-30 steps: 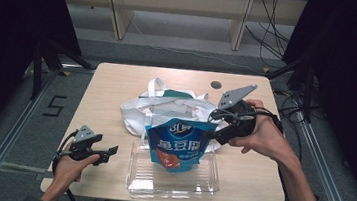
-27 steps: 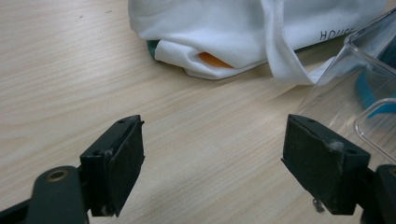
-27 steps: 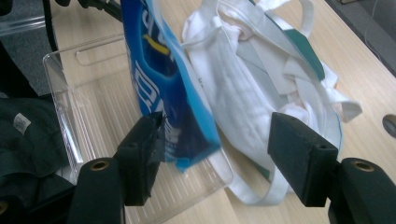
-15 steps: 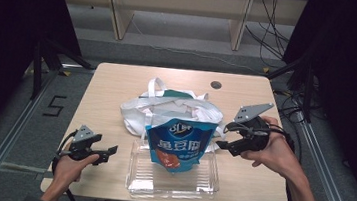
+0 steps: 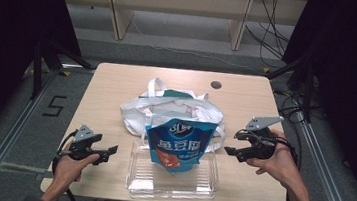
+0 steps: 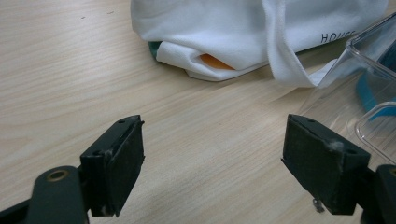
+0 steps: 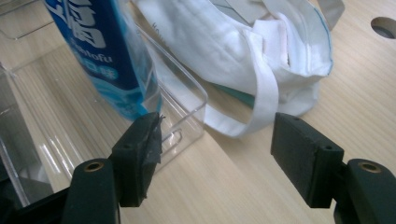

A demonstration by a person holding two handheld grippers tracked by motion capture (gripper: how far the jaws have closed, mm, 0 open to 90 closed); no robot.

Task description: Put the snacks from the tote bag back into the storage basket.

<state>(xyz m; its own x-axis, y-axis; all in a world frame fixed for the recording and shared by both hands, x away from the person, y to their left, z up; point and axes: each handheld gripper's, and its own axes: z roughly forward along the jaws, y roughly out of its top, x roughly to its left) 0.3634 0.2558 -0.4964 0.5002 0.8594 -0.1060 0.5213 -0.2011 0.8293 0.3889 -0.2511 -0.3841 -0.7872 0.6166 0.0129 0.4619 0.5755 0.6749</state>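
Snack bag (image 5: 178, 143) in blue stands upright in a clear plastic tray (image 5: 205, 184) near the front edge of the wooden table (image 5: 118, 84), leaning back toward a crumpled white tote bag (image 5: 138, 109) that lies just behind the tray. The tote's straps spill over the tabletop, one looping down beside the tray's right corner, and a round hole (image 5: 216, 85) sits in the table farther back. On the person's left, a hand (image 5: 71, 167) holds the left gripper (image 5: 110, 149) low over bare wood, apart from the tray, pointing toward it; in the left gripper view its jaws stand wide with nothing between them, the tote (image 6: 224, 32) ahead showing an orange patch in a fold and the tray's clear wall (image 6: 355, 88) at the right. On the other side, a hand (image 5: 280, 164) holds the right gripper (image 5: 229, 150) just beside the tray, clear of the snack bag. In the right gripper view its jaws also stand wide and empty, the left one close to the tray's corner (image 7: 187, 107), with the snack bag (image 7: 107, 51) rising behind the clear wall and the tote's strap (image 7: 259, 93) lying on the wood between them.
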